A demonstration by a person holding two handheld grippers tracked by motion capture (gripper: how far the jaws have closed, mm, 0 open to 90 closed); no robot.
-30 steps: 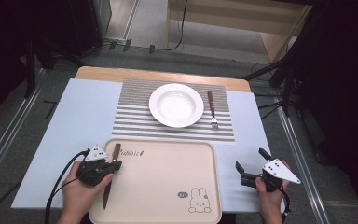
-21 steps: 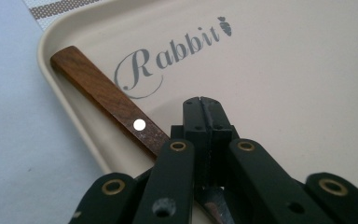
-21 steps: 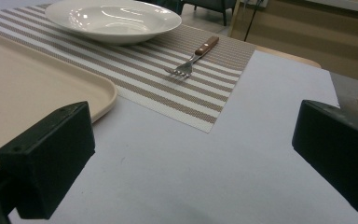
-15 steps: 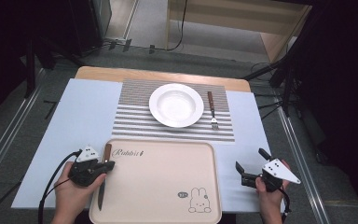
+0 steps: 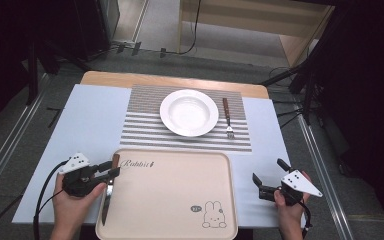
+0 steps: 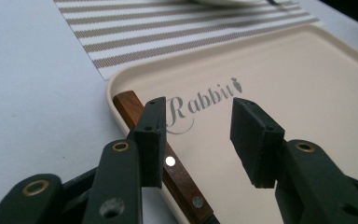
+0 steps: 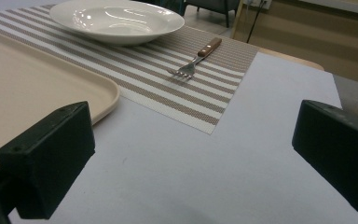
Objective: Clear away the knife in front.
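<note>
Knife [image 5: 108, 190] (wooden handle, riveted)

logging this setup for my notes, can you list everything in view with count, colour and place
wooden-handled steel table knife: one, brown handle, lying along the left edge of the tray, free of the left claw's pads
beige rectangular plastic tray with a rabbit print: one, near edge of the table, centre
white round ceramic plate: one, on the placemat
wooden-handled steel fork: one, on the placemat right of the plate
striped beige-and-white woven placemat: one, beyond the tray
pale blue table cover: one, under everything
left claw: black, jaws just opened, over the knife handle
right claw: black, open, right of the tray
</note>
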